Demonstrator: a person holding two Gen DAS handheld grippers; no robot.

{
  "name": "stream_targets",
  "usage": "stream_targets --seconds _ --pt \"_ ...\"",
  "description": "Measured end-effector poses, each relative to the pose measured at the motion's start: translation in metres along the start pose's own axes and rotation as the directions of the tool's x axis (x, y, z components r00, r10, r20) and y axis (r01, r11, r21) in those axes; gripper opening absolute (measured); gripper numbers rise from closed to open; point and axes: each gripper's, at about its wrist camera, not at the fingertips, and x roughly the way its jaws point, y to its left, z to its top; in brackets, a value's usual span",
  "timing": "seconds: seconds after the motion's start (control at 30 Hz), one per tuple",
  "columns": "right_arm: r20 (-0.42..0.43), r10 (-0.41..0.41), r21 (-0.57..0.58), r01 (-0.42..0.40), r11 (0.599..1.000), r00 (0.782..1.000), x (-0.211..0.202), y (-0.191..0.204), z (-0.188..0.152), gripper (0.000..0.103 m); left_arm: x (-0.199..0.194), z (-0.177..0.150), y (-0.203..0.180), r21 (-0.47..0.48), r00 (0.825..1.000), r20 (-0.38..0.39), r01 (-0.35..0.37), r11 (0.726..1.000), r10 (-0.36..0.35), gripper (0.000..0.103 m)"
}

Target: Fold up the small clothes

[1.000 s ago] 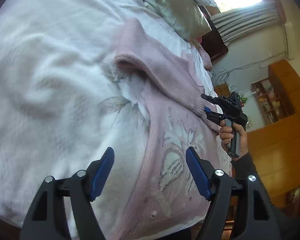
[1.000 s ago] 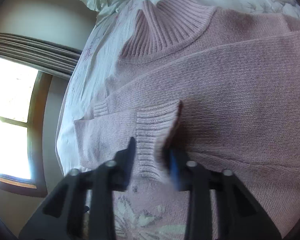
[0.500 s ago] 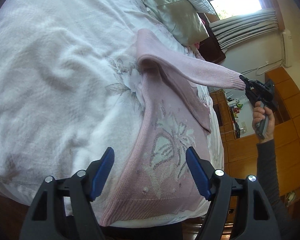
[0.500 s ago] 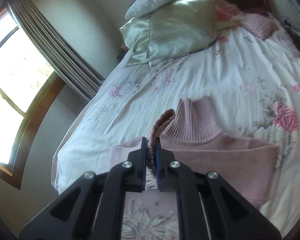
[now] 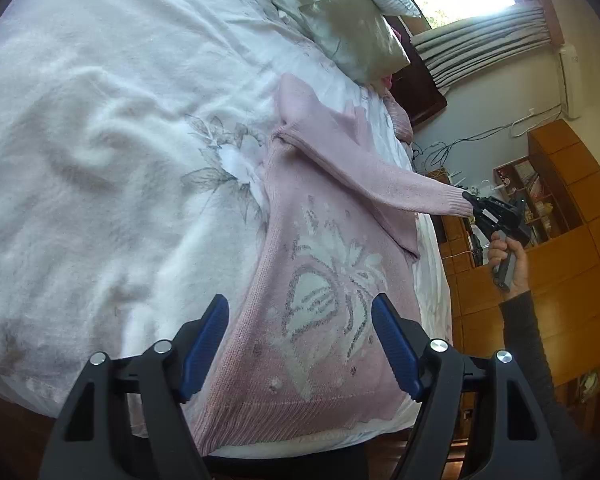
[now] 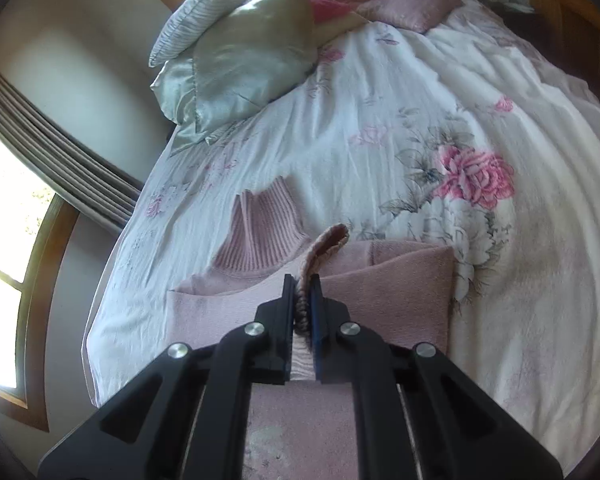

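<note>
A pink knitted sweater (image 5: 324, 280) with a white flower pattern lies on the bed, hem toward me, ribbed collar (image 6: 260, 232) at the far end. My left gripper (image 5: 300, 344) hovers open above the hem, blue pads apart, holding nothing. My right gripper (image 6: 302, 304) is shut on the sleeve cuff (image 6: 326, 242). In the left wrist view that sleeve (image 5: 380, 176) is stretched in the air off the right bed edge to the right gripper (image 5: 474, 206), held by a hand. The other sleeve (image 6: 404, 280) lies folded across the body.
A white floral duvet (image 6: 440, 128) covers the bed. Satin pillows (image 6: 240, 64) are piled at the headboard. A curtained window (image 5: 460, 4) and wooden cabinets (image 5: 572, 240) stand beyond the right bed edge. The near bed edge (image 5: 40, 396) is below my left gripper.
My right gripper closed on the sleeve cuff, then lifted and pulled it away from the sweater's body, stretching the sleeve out over the bed edge. The left gripper drew back slightly, still open.
</note>
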Motion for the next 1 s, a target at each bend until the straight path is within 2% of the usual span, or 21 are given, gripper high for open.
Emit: stream_targets --seconds 0.2,0.3,0.43,0.47,0.53,0.6,0.77,0.9,1.0 --pt "-0.041 -0.010 0.077 0.013 0.997 0.999 0.023 -0.051 -0.016 0.006 0.016 0.006 -0.012 0.030 1.000 -0.023 -0.004 1.000 0.005 0.074" --pt "-0.046 -0.019 0.116 0.024 0.993 0.999 0.031 -0.076 -0.021 0.001 0.027 0.013 -0.021 0.057 0.999 -0.039 -0.007 0.998 0.009 0.074" --pt "-0.061 0.002 0.159 0.008 0.987 0.998 0.040 -0.099 -0.024 0.002 0.043 0.028 -0.036 0.094 0.999 -0.046 -0.004 0.996 0.009 0.074" --pt "-0.071 0.019 0.164 -0.007 0.986 0.997 0.043 -0.102 -0.026 0.006 0.046 0.031 -0.039 0.099 0.999 -0.049 0.001 0.995 0.004 0.074" --pt "-0.090 0.040 0.178 -0.024 0.984 0.995 0.049 -0.107 -0.028 0.006 0.054 0.036 -0.046 0.112 0.999 -0.054 0.011 0.994 -0.005 0.074" --pt "-0.105 0.028 0.172 -0.009 0.985 0.994 0.056 -0.109 -0.030 0.006 0.060 0.037 -0.052 0.121 0.998 -0.061 0.021 0.992 -0.014 0.074" --pt "-0.136 0.006 0.158 0.015 0.987 0.991 0.073 -0.109 -0.034 0.023 0.071 0.033 -0.057 0.126 0.997 -0.081 0.025 0.992 -0.015 0.074" --pt "-0.137 -0.033 0.126 0.050 0.991 0.990 0.078 -0.106 -0.035 0.023 0.075 0.036 -0.055 0.118 0.996 -0.087 0.008 0.993 0.002 0.074" --pt "-0.098 -0.033 0.118 0.045 0.992 0.995 0.069 -0.105 -0.032 0.023 0.075 0.043 -0.059 0.132 0.997 -0.078 0.010 0.991 0.000 0.074"
